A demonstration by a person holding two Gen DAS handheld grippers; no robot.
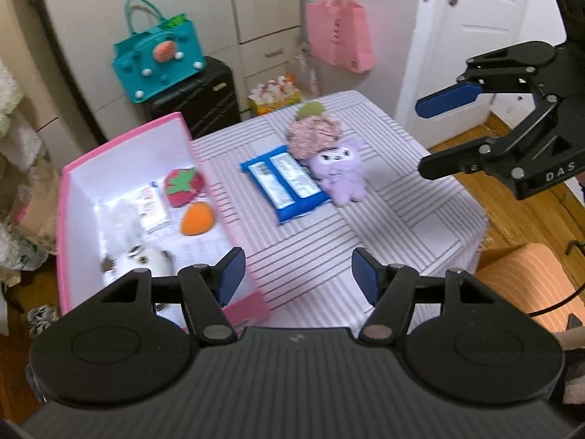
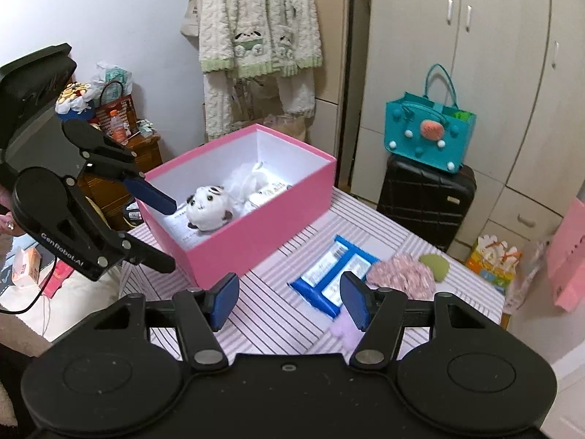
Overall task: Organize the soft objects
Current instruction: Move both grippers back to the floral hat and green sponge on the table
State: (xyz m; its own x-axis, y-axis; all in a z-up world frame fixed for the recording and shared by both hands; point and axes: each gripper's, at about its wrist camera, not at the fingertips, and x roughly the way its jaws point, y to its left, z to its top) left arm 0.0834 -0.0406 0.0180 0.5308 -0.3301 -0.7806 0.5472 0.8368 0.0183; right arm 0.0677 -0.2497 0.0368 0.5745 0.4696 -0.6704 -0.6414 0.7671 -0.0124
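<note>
The open pink cardboard box [image 2: 256, 234] stands at one end of the striped table [image 1: 384, 241] and already holds a white plush animal [image 2: 208, 206], a red strawberry plush [image 1: 182, 186], an orange egg-shaped sponge [image 1: 197, 219] and a small packet. Left outside, close together, are a blue wet-wipes pack [image 1: 285, 183], a purple plush doll [image 1: 342, 175] touching it, and a pink knitted piece [image 1: 314, 135]. So the sorting looks roughly half done. The left gripper [image 1: 298, 274] and right gripper [image 2: 289, 298] both stand parted and empty, hovering above the table.
</note>
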